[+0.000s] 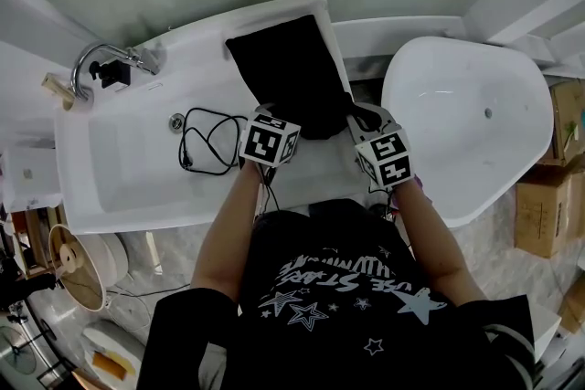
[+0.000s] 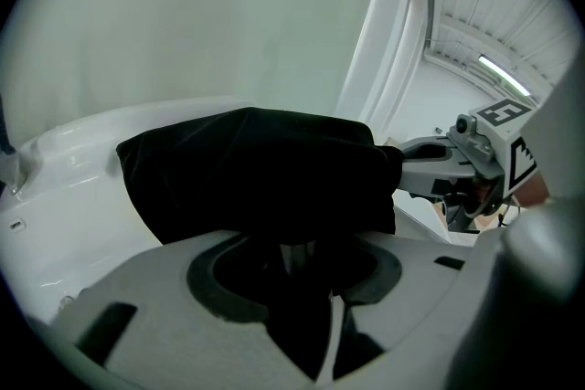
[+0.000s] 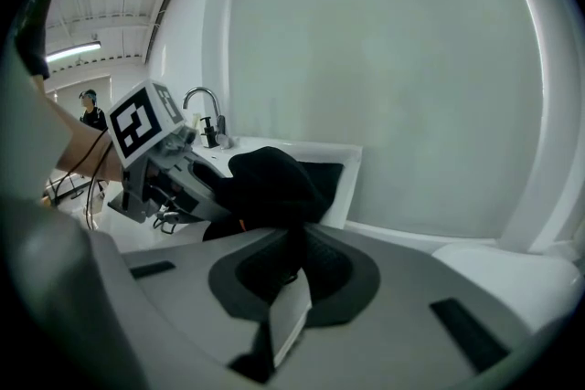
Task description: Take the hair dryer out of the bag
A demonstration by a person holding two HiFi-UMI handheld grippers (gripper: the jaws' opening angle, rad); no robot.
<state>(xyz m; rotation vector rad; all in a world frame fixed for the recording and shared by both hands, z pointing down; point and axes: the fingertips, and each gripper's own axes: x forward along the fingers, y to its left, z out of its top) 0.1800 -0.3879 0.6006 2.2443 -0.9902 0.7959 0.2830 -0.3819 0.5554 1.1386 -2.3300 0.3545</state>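
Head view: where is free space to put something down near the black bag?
Free: the left basin, between the faucet and the coiled cable, and the oval tub on the right. Crowded: the near edge of the black bag, where the left gripper and the right gripper both pinch it.

Bag: black cloth, matt, with a soft velvety nap and no sheen in any of the 3 views. Rectangular tub and oval tub: white, smooth, high gloss (acrylic or enamel cannot be told); faucet: polished chrome-look metal; cable: black, smooth jacket. Left gripper and right gripper: grey matt plastic shells, with a darker matt lining round the jaws; 2 boxes: brown cardboard, dull.
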